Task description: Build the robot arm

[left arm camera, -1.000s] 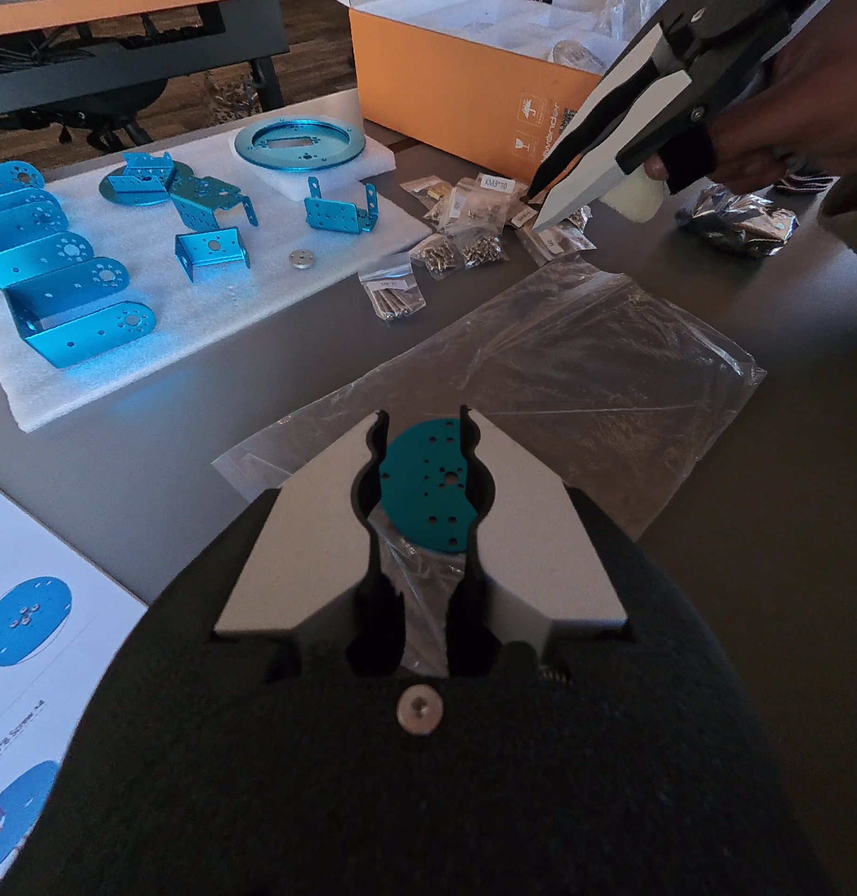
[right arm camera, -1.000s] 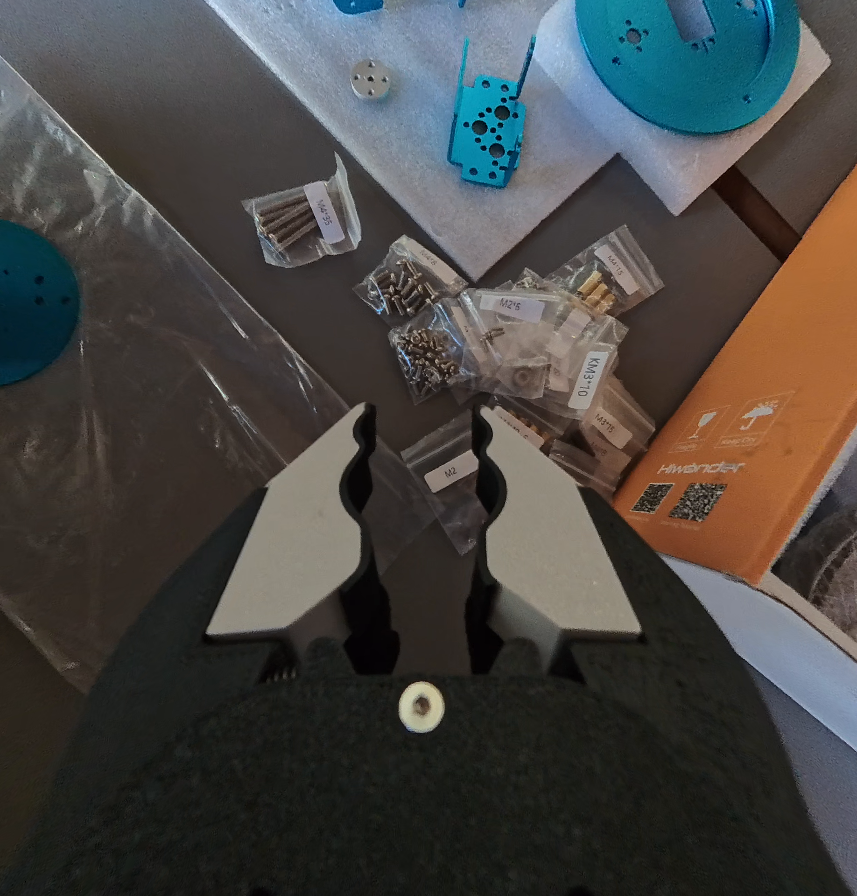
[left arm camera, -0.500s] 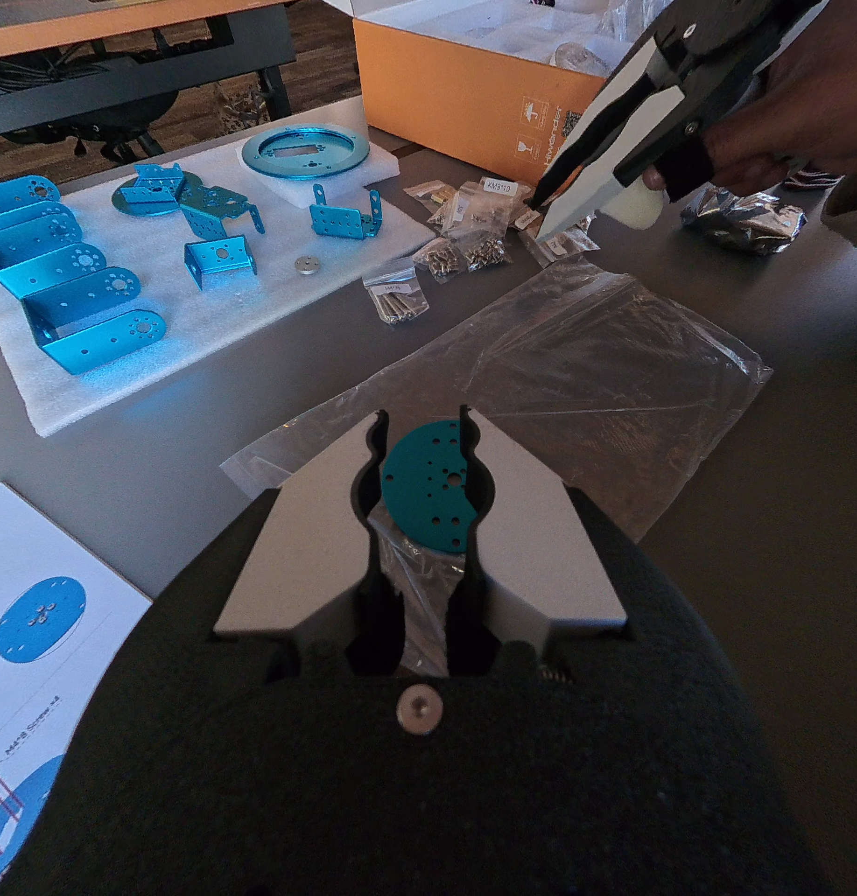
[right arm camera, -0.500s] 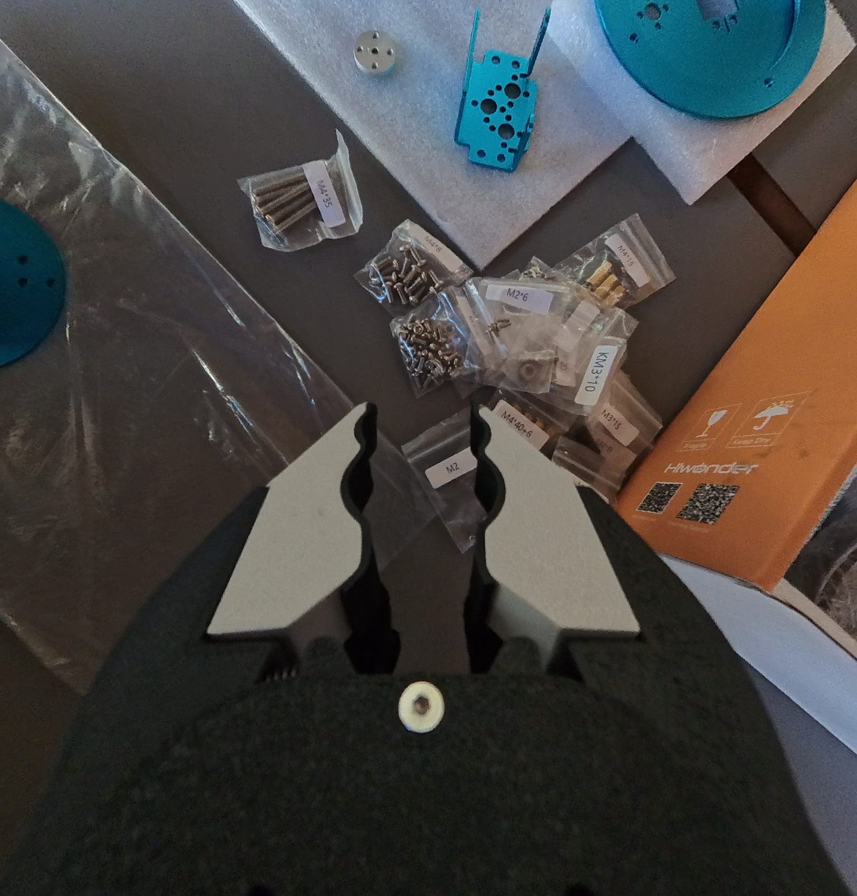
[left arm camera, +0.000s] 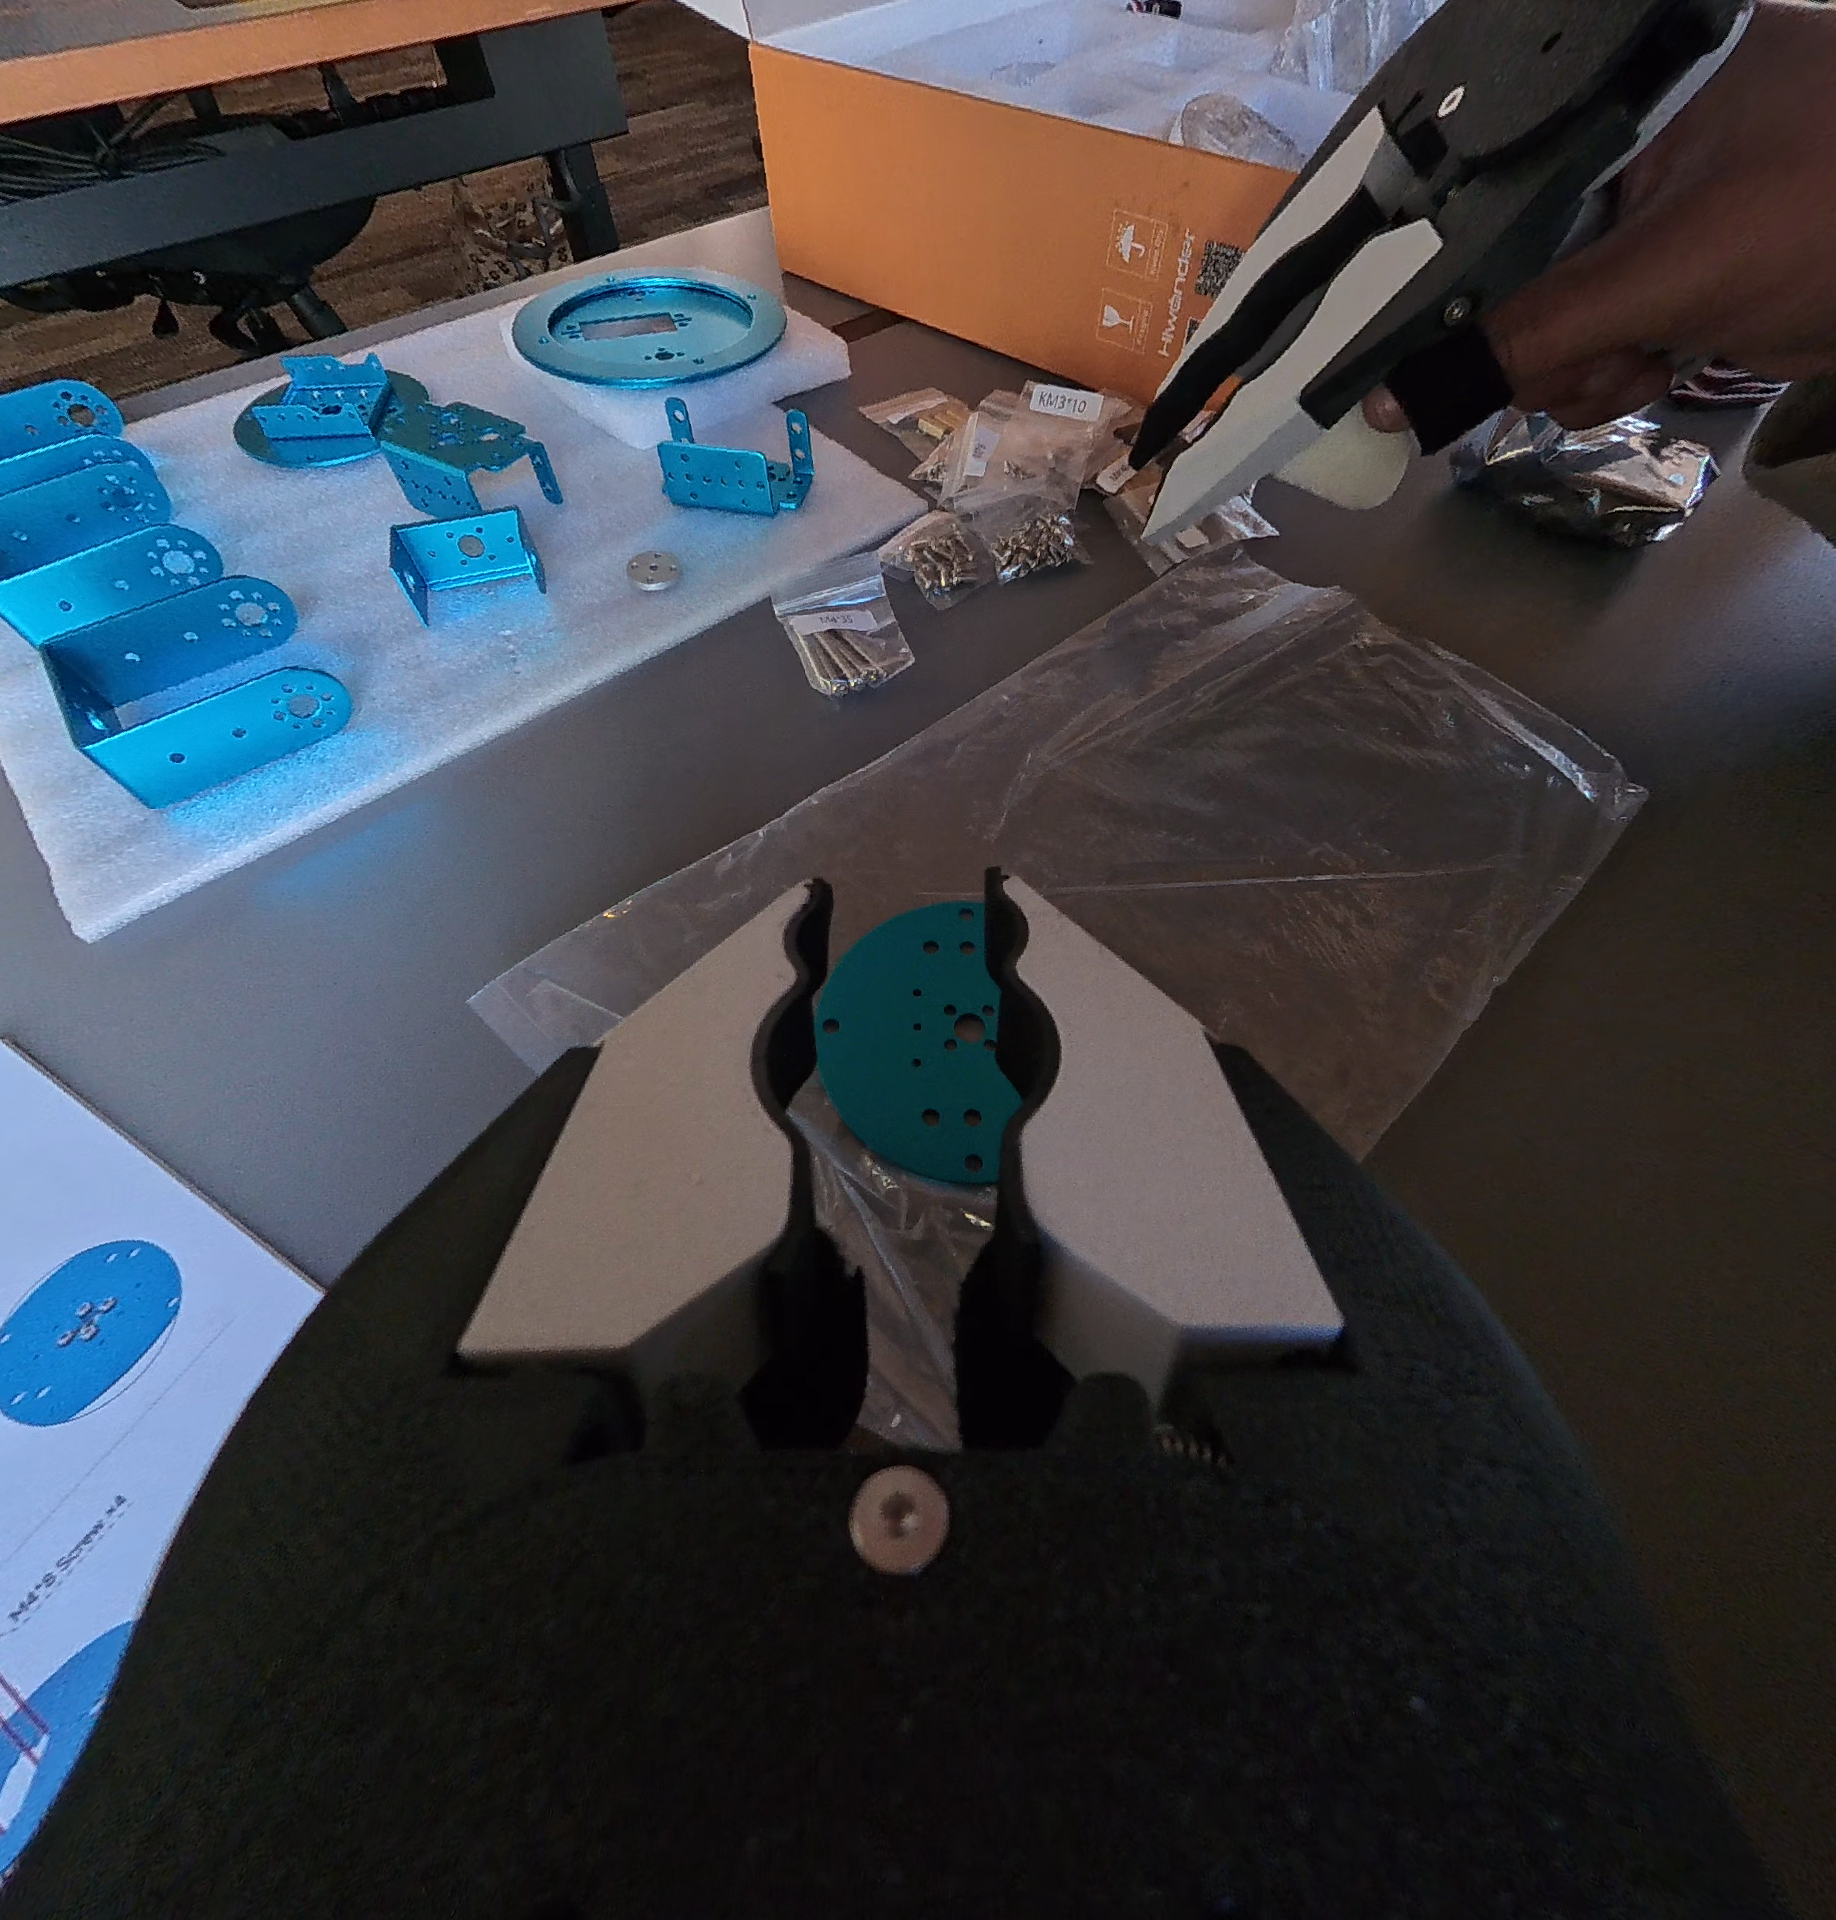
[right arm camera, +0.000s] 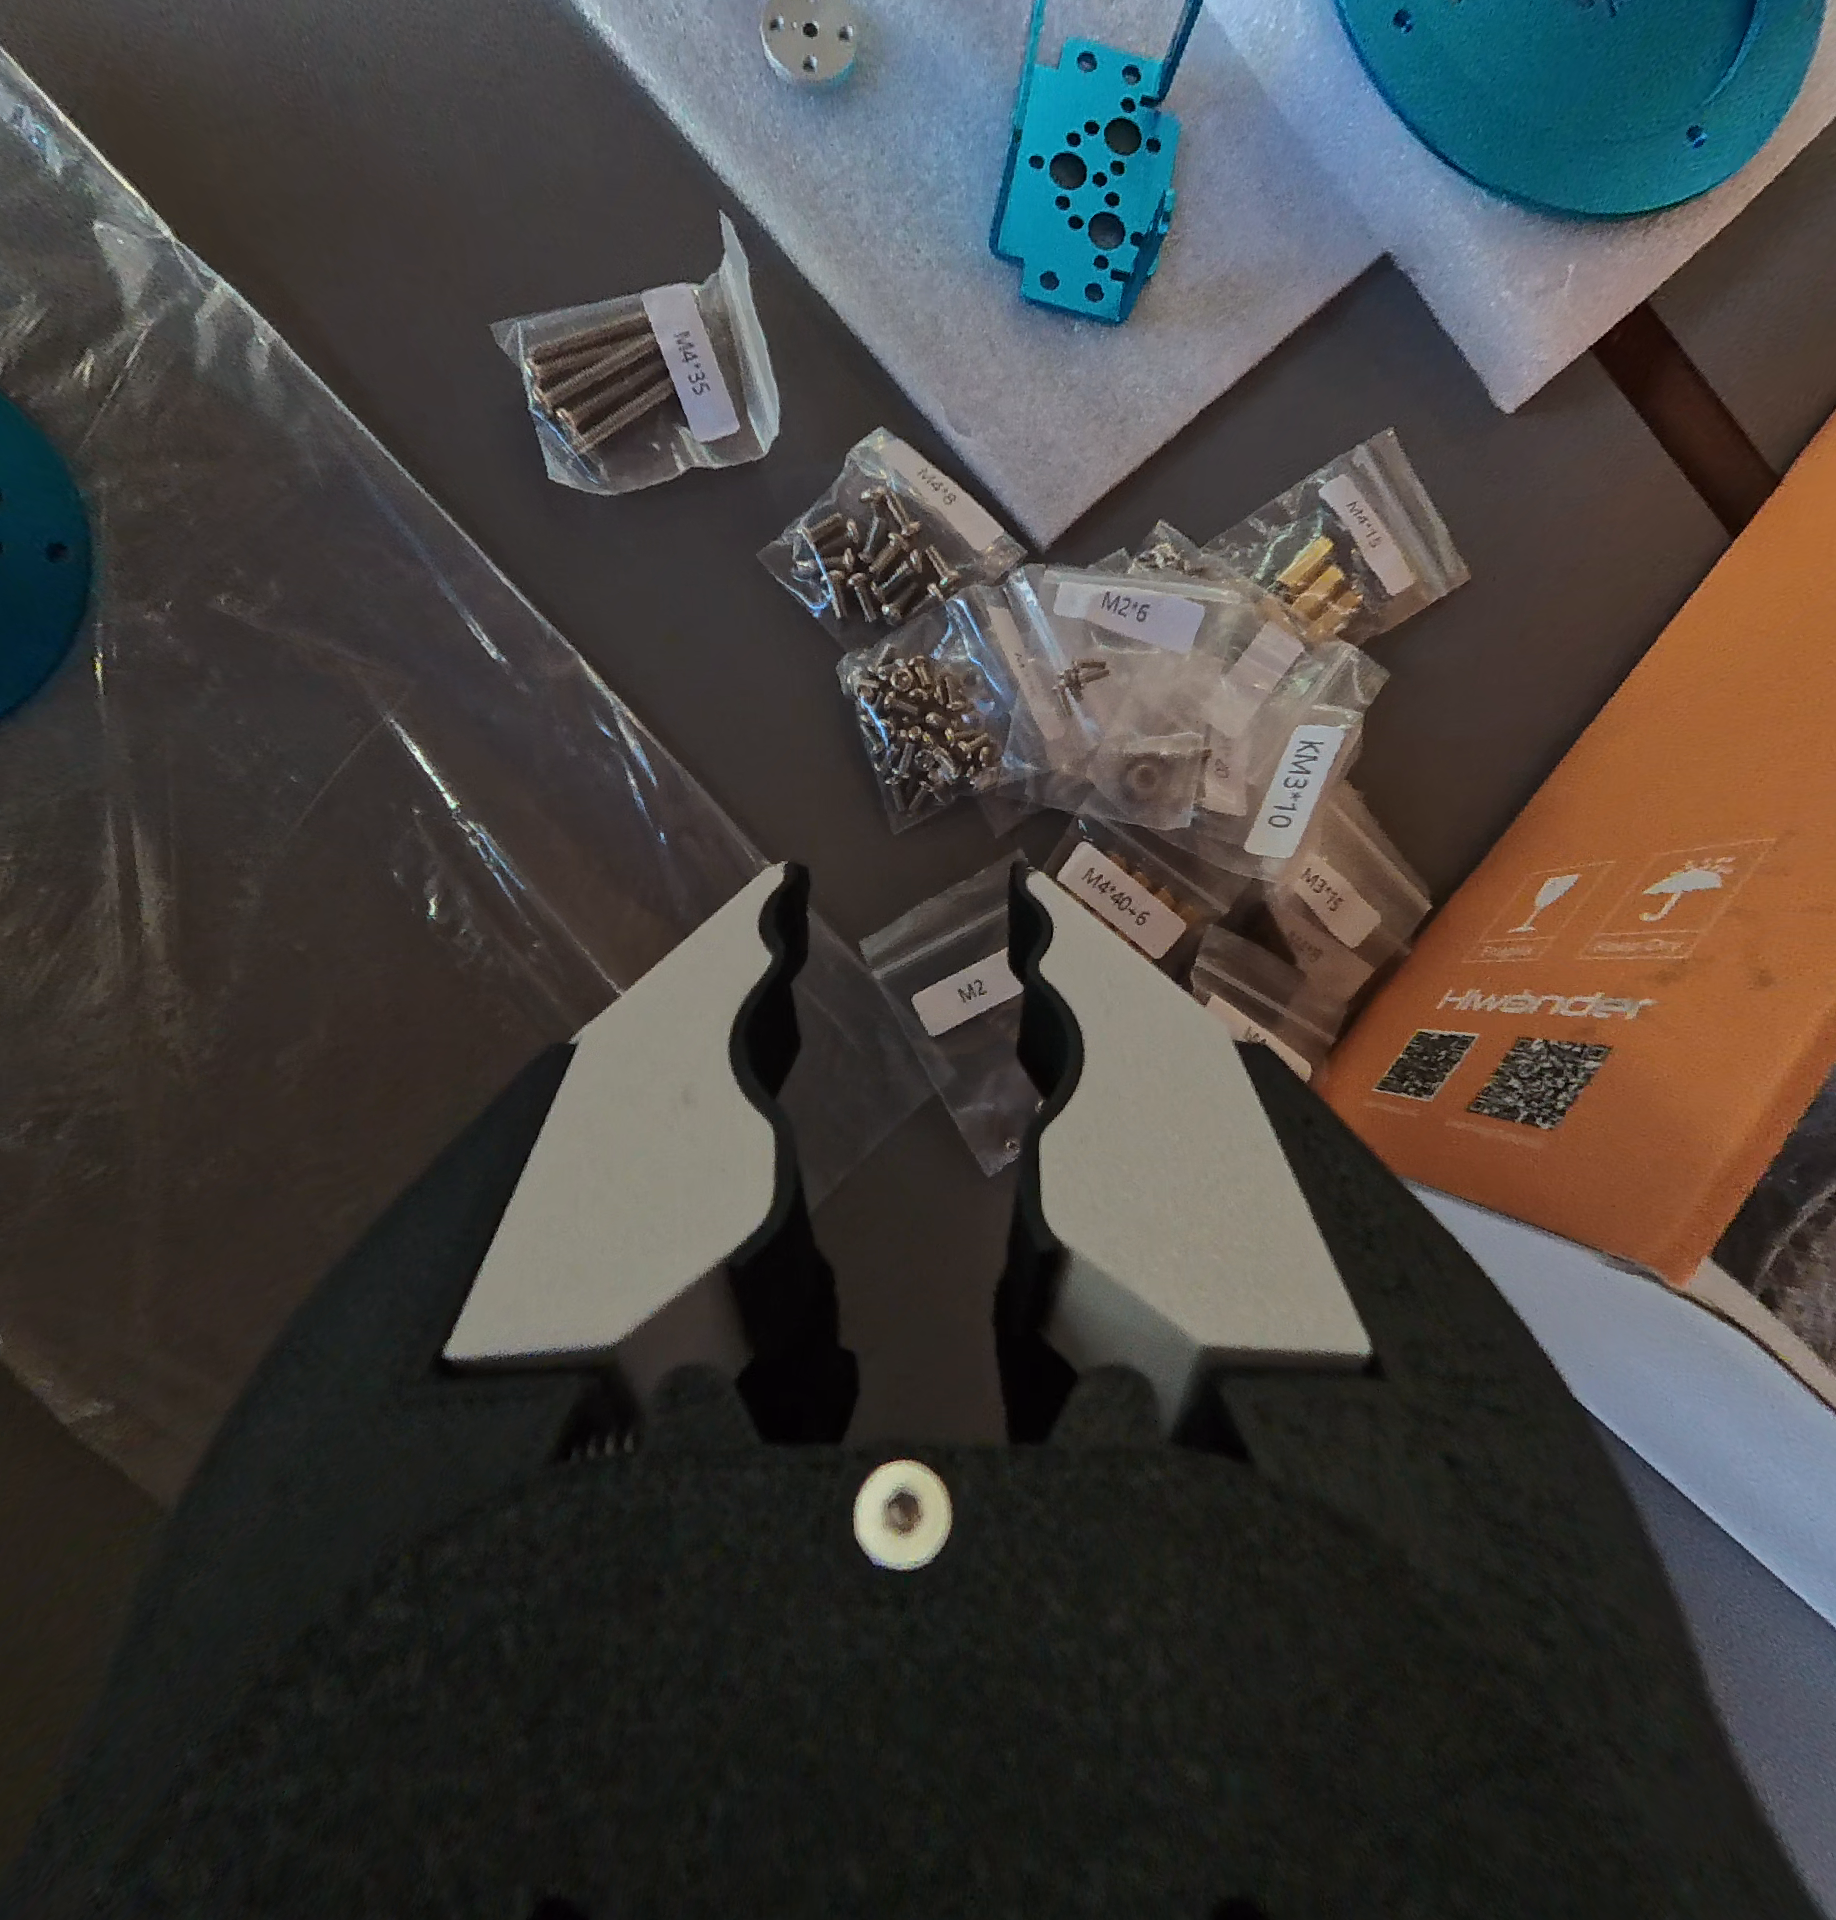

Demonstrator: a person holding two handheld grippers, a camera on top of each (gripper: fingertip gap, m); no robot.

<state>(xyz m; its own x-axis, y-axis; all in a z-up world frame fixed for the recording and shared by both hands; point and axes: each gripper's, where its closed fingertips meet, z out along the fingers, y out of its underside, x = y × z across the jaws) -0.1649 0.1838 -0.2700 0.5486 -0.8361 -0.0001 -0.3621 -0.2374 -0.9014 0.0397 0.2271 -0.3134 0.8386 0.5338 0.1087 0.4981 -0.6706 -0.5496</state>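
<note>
My left gripper [left arm camera: 903, 894] is shut on a teal round plate with holes [left arm camera: 914, 1049], gripped by its edges above a large clear plastic bag [left arm camera: 1257, 810] on the grey table. The plate's edge also shows in the right wrist view [right arm camera: 10, 571]. My right gripper [right arm camera: 903, 883] is open and empty, and hovers just over a small clear zip bag with a white label [right arm camera: 955, 997] at the near edge of a pile of small screw bags [right arm camera: 1101, 686]. In the left wrist view the right gripper [left arm camera: 1163, 499] points down at that pile, held by a hand.
A white foam sheet [left arm camera: 478, 665] carries several blue metal brackets [left arm camera: 166, 665] and a blue ring [left arm camera: 649, 330]. An orange box [right arm camera: 1620, 935] stands right of the pile. A bag of long screws [right arm camera: 633, 384], a foil bag [left arm camera: 1579, 478] and a printed sheet [left arm camera: 114, 1247] lie around. Across from one pair of fingers to the other is roughly 20 cm.
My right gripper has come down closer to the pile of small bags, still open. My left gripper has drawn back a little with the teal plate in it.
</note>
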